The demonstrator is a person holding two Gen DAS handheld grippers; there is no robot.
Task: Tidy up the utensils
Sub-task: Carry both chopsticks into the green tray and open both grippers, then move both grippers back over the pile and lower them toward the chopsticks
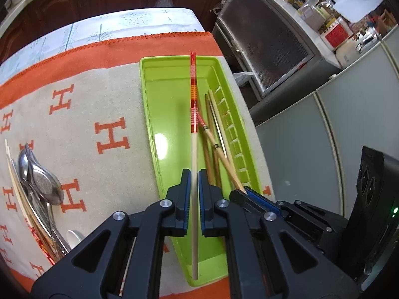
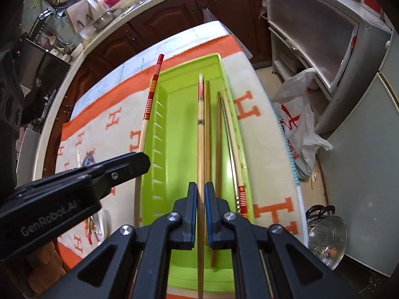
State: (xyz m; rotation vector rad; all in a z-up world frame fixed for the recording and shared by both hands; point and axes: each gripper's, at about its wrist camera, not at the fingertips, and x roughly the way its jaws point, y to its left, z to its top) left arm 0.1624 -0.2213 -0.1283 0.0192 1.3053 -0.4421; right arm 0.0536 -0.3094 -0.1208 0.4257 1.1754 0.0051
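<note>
Chopsticks are the business at hand on a worktop [image 1: 82,99] draped in a beige cloth with orange "H" motifs and an orange border.

From the left wrist camera: the left hand-held gripper [image 1: 194,174] is clenched on a red-banded chopstick [image 1: 193,129], pale at one end and lacquered red with ring patterns at the other, held over the lime-green tray [image 1: 159,92] that lies along the cloth's right edge. Several slim wooden chopsticks [image 1: 212,134] already lie crossed inside the glossy, slotted plastic tray. A heap of steel spoons [image 1: 42,184] and more sticks waits near the cloth's left edge. The right hand-held gripper's blue-padded tip [image 1: 259,196] shows at the tray's near right rim.

From the right wrist camera: the right hand-held gripper [image 2: 201,186] is clamped on a bamboo chopstick [image 2: 200,129] with a dark band and pinkish tip, lined up lengthwise over the tray [image 2: 179,79]. Here the red-banded stick [image 2: 149,104] appears to hang outside the tray's slotted wall.

Judged risk: both sticks are smooth, thin and held at a single spot, so either could pivot or slide free; the red one, released where it is, would likely land on the cloth; and two grippers working one narrow tray could knock together.
</note>
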